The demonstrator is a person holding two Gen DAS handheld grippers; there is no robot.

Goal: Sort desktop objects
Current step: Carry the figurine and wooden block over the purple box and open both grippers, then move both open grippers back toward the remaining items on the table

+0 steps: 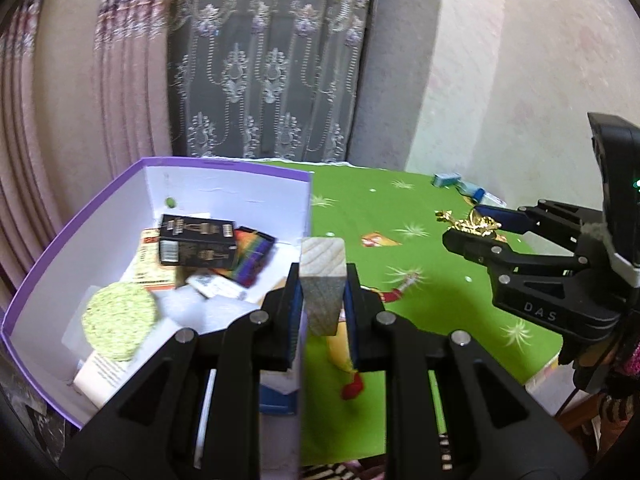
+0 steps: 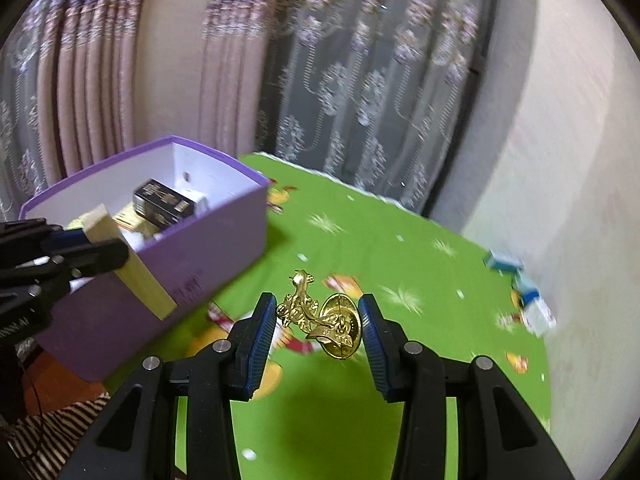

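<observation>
The small blue and white things [image 2: 520,292] at the table's far edge are smeared by blur, so what they are cannot be told. In the purple box [image 1: 60,248], the papers [image 1: 108,372] lie partly hidden under a green disc [image 1: 120,322] and a black carton [image 1: 198,246]. The wooden block's [image 1: 323,284] lower end is hidden between the left gripper's [image 1: 322,300] fingers.

Pale wooden block [image 1: 322,285] upright, off the cloth — gold figurine [image 2: 320,322] tilted, also aloft.

Pink floral curtains [image 1: 80,80], grey lace sheer [image 2: 360,80], pale wall [image 1: 520,60], cartoon-printed green tablecloth [image 2: 340,420].
</observation>
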